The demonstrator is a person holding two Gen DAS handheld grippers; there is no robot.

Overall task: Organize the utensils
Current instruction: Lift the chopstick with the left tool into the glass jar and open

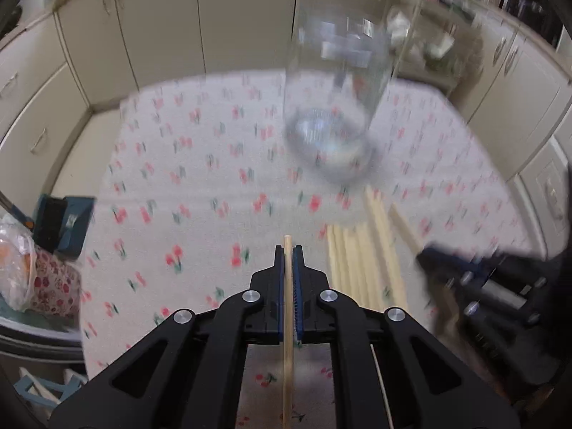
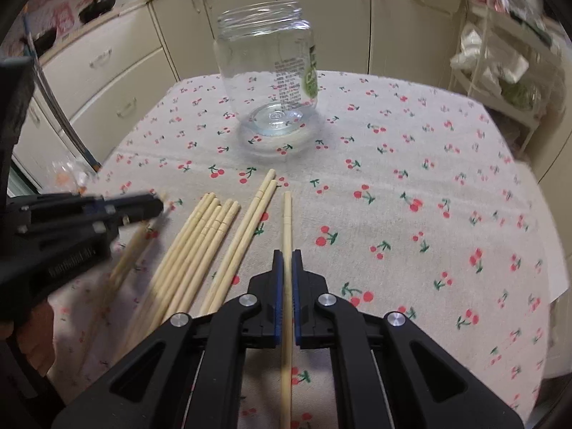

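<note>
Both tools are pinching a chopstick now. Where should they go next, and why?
Probably lift the right tool and carry its chopstick toward the open mouth of the glass jar. The jar stands upright and empty ahead of it, the stick is already clamped between the jaws, and more chopsticks wait on the cherry tablecloth. The left tool also holds one chopstick, so it could follow.

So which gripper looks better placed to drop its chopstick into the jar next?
Probably the right gripper: its view is sharp, its chopstick points toward the upright open jar. The left gripper also clamps a chopstick, but its view is motion-blurred.
</note>
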